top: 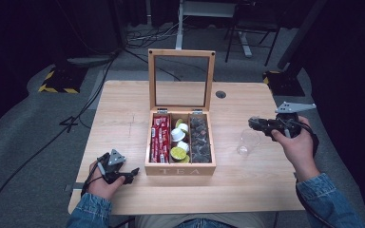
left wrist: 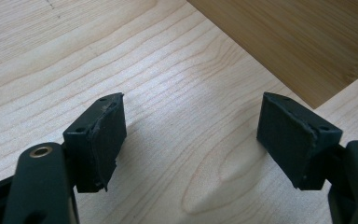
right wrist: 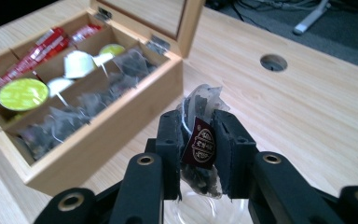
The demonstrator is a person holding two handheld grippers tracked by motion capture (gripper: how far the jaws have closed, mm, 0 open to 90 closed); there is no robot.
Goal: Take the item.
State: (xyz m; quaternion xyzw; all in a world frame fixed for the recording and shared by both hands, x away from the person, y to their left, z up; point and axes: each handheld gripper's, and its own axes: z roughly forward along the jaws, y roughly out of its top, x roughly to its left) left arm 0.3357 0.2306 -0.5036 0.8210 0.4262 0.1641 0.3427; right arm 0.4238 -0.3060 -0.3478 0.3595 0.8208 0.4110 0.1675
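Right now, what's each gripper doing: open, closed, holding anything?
Left gripper: open, empty, above the pale wooden table.
Right gripper: closed on a clear mesh tea bag with dark red tag.

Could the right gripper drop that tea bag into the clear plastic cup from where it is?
Probably yes. The right gripper, jaws shut on the mesh tea bag with a dark red tag, hangs right by the clear plastic cup; the cup's mouth looks uncovered, and the wooden tea box stands off to the side.
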